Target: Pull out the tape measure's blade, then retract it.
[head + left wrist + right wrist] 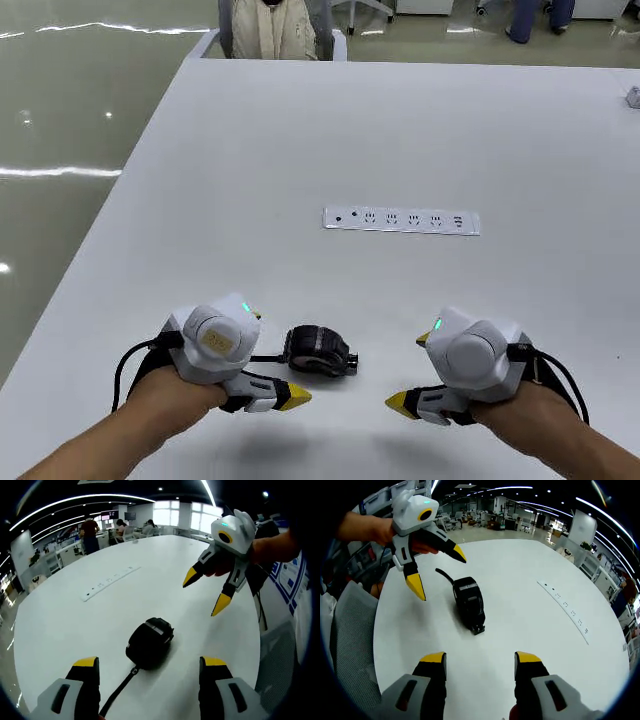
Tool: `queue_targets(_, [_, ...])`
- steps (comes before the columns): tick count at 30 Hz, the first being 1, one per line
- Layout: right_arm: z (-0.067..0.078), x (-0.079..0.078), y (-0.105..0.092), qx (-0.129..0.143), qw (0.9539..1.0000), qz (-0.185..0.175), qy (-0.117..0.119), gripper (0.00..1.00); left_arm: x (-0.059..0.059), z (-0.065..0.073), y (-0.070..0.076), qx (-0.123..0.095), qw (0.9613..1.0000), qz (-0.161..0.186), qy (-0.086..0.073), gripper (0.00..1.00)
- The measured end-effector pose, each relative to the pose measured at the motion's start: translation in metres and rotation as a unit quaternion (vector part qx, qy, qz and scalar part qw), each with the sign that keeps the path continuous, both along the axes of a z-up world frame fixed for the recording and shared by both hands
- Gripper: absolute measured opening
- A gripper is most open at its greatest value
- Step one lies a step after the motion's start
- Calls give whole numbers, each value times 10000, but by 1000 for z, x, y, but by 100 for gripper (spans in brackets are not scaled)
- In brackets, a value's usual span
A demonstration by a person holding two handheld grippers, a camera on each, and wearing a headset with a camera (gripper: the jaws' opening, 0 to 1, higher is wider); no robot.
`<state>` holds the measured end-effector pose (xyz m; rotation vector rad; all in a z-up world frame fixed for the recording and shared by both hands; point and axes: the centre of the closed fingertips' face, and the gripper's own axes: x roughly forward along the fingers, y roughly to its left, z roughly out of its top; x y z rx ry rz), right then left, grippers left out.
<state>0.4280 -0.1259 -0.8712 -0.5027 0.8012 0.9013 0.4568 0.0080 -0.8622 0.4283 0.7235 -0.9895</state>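
The head view looks forward and down over the white table (420, 130), far end at the top of the frame; the left gripper view sits low and close behind the tape measure (150, 641), facing the right gripper (204, 591) at upper right; the right gripper view looks back at the left gripper (439, 571), upper left; all three share the tape measure and power strip (401, 220).

Items by count: two grippers, namely one left gripper (439, 571) and one right gripper (202, 595) — one tape measure (320, 351), one power strip (401, 220), one table (400, 130).
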Motion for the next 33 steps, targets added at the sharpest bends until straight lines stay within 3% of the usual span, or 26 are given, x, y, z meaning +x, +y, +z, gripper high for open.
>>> queue_targets(8, [-7,11,4,-66,9998,204,-13,54,6,-3,-7,134,9988,-459,-48,76])
queue_targets(18, [-11,22,17,-70,9986,516,-94,51,10,-8,-15,169,9969,-769,-48,72])
queue_targets(33, [-26,24,30,-92,9957,911,-120,46,15,-15,-30,225,9921,-1229,-69,64])
